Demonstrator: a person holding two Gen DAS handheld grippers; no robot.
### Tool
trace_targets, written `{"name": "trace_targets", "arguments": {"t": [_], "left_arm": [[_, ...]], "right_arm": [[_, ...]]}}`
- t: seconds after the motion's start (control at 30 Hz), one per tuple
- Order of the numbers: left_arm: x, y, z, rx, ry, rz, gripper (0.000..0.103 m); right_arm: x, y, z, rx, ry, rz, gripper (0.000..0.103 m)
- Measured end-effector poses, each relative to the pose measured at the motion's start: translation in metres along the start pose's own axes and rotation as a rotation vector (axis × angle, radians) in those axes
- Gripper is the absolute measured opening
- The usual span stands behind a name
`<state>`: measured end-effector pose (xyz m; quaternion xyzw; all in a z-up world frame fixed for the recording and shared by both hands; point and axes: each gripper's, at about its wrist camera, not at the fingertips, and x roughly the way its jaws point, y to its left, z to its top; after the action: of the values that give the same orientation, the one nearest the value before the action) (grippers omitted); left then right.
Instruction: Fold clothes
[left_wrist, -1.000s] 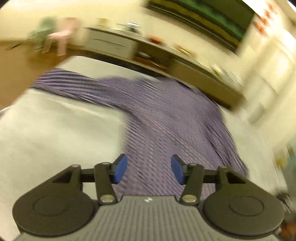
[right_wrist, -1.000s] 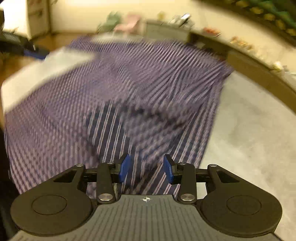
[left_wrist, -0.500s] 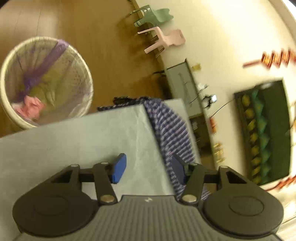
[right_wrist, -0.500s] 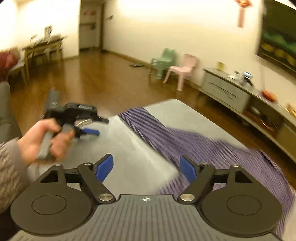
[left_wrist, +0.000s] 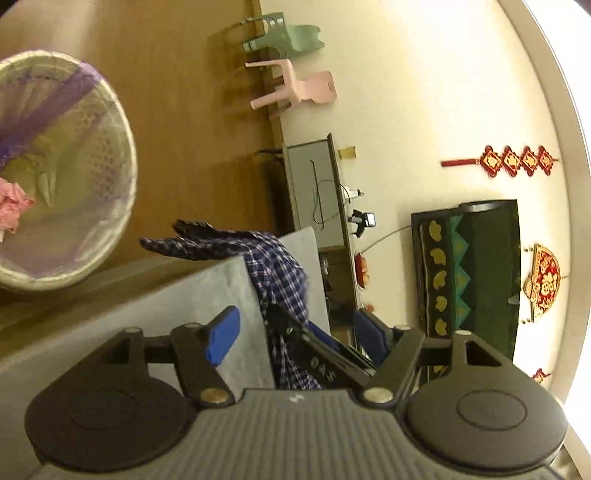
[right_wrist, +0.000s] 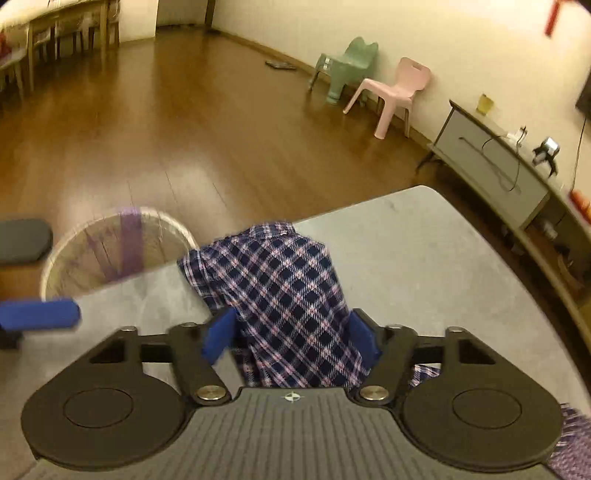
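Bracketing the navy-and-pink plaid shirt (right_wrist: 291, 291) with my right gripper (right_wrist: 291, 334), fingers spread wide around a raised fold on the grey table (right_wrist: 424, 266), ready to pinch; my left gripper (left_wrist: 295, 332) gapes wide beside it, holding nothing.

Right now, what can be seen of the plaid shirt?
The plaid shirt is soft woven cloth, checked navy, white and pink. It lies bunched on the grey table, with a part draped over the table's far edge toward the basket. The right hand-held gripper straddles a raised fold with its jaws apart; the left hand-held gripper is open.
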<state>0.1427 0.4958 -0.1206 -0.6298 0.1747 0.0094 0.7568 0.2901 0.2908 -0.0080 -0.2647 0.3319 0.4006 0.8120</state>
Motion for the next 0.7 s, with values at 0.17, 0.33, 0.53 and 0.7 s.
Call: {"name": "trace_targets", "arguments": {"t": [0.17, 0.33, 0.53, 0.7], "left_arm": [[0.018, -0.012, -0.014, 0.020, -0.003, -0.007, 0.082], [0.039, -0.019, -0.025, 0.064, -0.039, -0.023, 0.083], [0.060, -0.031, -0.042, 0.126, -0.060, -0.036, 0.007], [0.052, -0.067, -0.064, 0.394, -0.127, 0.026, 0.004]], "right_arm": [[-0.020, 0.009, -0.006, -0.033, -0.046, 0.007, 0.006], [-0.091, 0.008, -0.033, -0.002, -0.140, 0.078, 0.006], [-0.123, -0.005, -0.060, 0.034, -0.126, 0.137, 0.006], [-0.129, -0.025, -0.067, 0.098, -0.088, 0.107, 0.013]]}}
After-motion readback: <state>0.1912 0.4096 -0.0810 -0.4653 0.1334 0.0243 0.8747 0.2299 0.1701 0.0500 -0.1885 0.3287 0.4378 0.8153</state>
